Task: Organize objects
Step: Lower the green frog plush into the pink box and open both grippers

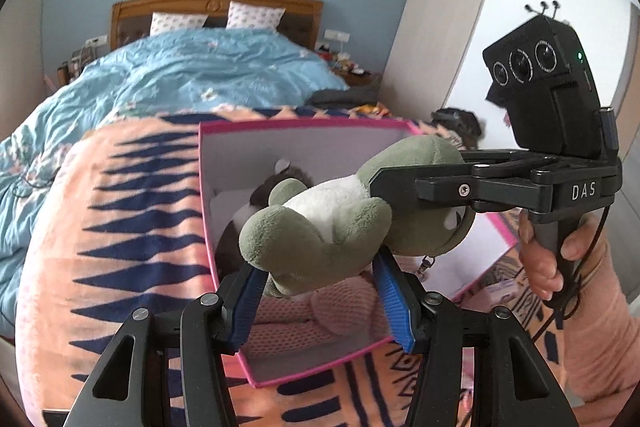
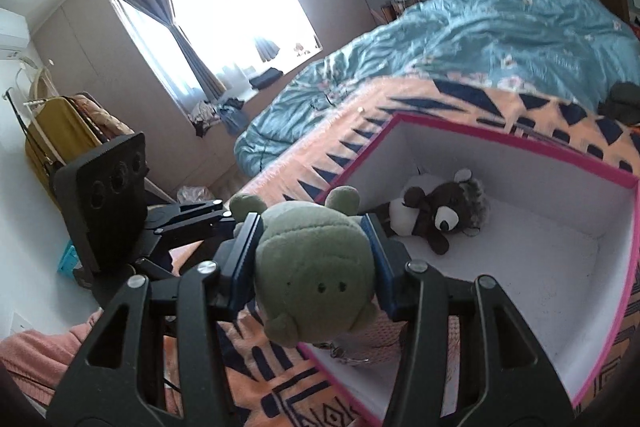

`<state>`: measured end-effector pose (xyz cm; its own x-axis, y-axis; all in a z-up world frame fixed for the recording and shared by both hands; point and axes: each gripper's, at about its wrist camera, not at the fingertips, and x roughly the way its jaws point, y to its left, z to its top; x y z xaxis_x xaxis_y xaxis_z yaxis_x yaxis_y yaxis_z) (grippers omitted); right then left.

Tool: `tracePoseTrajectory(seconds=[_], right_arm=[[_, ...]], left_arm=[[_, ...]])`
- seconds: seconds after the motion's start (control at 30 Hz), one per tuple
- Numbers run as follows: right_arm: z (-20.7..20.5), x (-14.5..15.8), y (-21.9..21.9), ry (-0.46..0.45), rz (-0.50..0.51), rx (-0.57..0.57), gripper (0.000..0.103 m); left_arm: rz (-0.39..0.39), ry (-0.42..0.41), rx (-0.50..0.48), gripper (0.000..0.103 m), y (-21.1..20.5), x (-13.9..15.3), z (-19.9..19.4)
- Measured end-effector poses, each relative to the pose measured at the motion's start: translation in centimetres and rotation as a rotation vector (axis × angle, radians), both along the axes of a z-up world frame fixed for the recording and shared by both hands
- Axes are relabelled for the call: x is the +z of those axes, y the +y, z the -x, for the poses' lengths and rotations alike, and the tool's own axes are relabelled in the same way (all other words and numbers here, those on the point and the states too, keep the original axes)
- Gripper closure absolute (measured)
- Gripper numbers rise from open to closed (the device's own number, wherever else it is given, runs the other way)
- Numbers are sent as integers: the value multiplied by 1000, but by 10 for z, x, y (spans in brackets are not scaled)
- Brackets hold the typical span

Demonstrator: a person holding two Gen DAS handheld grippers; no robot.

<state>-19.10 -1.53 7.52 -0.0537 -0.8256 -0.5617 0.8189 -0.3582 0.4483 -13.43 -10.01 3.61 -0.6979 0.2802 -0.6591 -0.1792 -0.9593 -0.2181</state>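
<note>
Looking through the left wrist view, the left tool [image 1: 320, 279] clamps the lower end of a green plush frog [image 1: 332, 223] between its blue pads [image 1: 390, 301], one pad on each side of the toy's legs. The right tool [image 1: 404, 187] comes in from the right side, held by a hand [image 1: 548, 255], and its black fingers grip the frog's head end. The frog hangs lengthwise between the two tools, above a pink-rimmed box [image 1: 304, 125] that sits on an orange patterned blanket [image 1: 132, 211] on the bed. Inside the box, behind the frog, lies a dark plush animal [image 1: 276, 193], partly hidden.

From the right wrist view, the right tool [image 2: 310, 263] pinches the frog's [image 2: 316, 271] round head, its pads pressing into both cheeks. The frog sits just past the near left corner of the box [image 2: 500, 143], overlapping its rim. The left tool [image 2: 212, 215] reaches in from the left and meets the frog's far end. A brown and white plush raccoon [image 2: 436, 215] lies on the white box floor against the back corner, well apart from the frog.
</note>
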Motion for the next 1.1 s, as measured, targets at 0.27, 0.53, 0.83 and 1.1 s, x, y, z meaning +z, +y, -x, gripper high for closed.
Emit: tracePoseTrajectory(seconds=[0.27,0.53,0.83,1.1], right_arm=[[19,-29,-16,-58,-104,-19,49],[33,-44,-11,-73,-207,-127,39],[20,-50,-9,-47,-243,-110,39],[-4,-29,14,-16,-150,-99,38]], left_arm=[[55,-51,35,51,4,-19,14],[154,-57,74,51,16,-23,18],[115,-28,78,46,15,-19,7],[40,65,47,33,19,1,-26]])
